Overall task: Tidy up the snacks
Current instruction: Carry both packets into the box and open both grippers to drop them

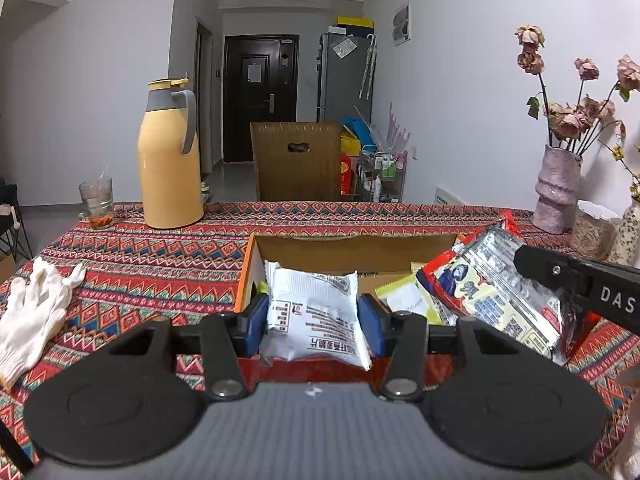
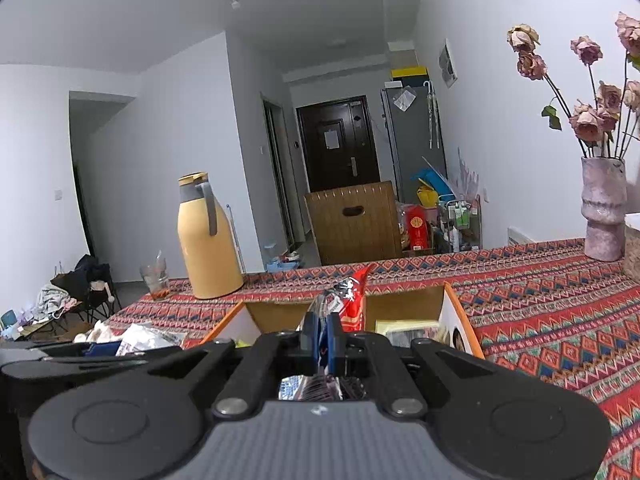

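- The left gripper [image 1: 316, 316] points slightly downward, its blue pads [image 1: 256, 324] pressed against a white packet [image 1: 316, 320].
- The right gripper [image 2: 322, 340] is clamped on a red packet [image 2: 352, 300], apparently near one edge.

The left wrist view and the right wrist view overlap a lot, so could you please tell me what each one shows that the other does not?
Only the left wrist view shows the white glove on the tablecloth and the left hand-held gripper clamped on the white snack packet. Only the right wrist view shows the clutter on the floor at far left and the ceiling fittings. Both show the yellow jug, the cardboard box, the vase of dried roses and the red snack packet held by the right hand-held gripper.
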A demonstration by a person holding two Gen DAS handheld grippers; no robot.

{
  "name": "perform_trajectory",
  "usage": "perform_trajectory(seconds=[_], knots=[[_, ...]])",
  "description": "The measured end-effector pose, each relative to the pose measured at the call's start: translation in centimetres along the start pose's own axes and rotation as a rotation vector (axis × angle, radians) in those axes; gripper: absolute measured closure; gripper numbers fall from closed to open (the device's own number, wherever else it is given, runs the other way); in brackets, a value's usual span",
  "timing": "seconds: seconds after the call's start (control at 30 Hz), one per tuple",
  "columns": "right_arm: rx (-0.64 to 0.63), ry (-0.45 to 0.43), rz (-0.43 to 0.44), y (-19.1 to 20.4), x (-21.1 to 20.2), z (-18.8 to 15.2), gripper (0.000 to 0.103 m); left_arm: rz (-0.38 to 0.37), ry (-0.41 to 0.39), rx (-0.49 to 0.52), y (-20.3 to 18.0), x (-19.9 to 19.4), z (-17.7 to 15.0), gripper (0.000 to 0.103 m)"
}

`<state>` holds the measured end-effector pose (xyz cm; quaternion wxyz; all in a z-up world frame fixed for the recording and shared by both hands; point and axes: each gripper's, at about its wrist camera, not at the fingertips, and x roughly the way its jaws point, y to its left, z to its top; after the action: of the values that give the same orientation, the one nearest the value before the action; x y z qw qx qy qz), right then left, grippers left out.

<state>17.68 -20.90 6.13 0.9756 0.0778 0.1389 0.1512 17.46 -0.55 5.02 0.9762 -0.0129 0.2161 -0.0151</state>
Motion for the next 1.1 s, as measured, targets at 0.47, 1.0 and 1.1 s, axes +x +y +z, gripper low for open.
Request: perform_trajectory(seconds=[0.47, 1.0, 1.1], knots=[[0.045, 0.015, 0.0, -3.5, 8.8, 2.2, 0.099, 0.034, 0.011, -0.03, -0.8, 7.2, 3.1, 0.054], [0.056, 0.111, -0.026, -4.8, 13.1, -1.3, 0.091, 0.062, 0.063, -0.056, 0.4, 11.8, 1.3, 0.03], [0.061, 0.095, -0.045, -5.0, 12.7, -1.3, 0.067, 0.073, 0.034, -0.054, 0.1, 11.1, 1.2, 0.011]])
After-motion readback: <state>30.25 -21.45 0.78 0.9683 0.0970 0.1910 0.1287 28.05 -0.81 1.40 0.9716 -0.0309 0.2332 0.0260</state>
